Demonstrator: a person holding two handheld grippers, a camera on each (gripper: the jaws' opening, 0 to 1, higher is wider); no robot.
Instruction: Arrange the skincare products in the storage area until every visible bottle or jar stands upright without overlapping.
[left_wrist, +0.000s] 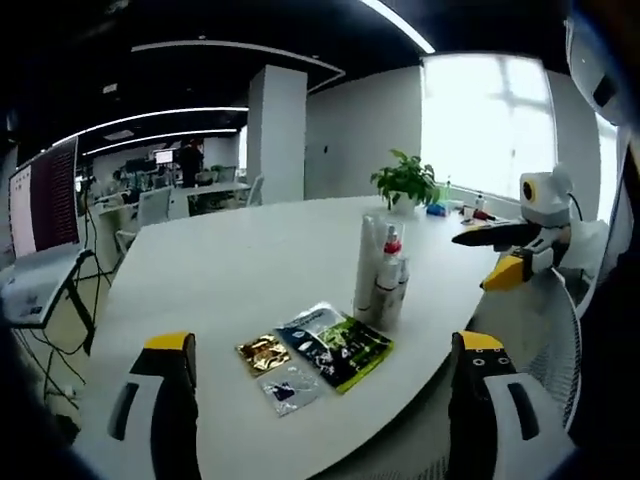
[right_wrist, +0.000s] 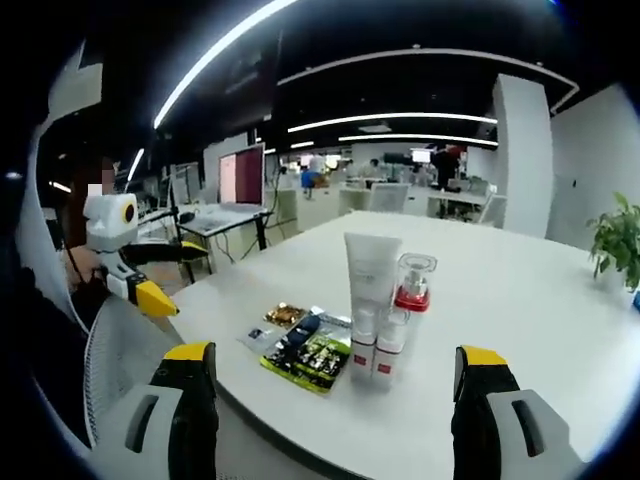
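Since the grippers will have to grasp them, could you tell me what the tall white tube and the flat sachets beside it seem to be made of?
The tall white tube looks like soft matte plastic: opaque, with little glare. The flat sachets look like glossy printed foil or plastic film; the gold one glints like metallised foil. The look alone leaves the exact materials open.

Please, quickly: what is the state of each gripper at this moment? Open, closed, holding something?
Left gripper: open, holding nothing, away from the skincare bottles.
Right gripper: open, holding nothing, short of the bottles.
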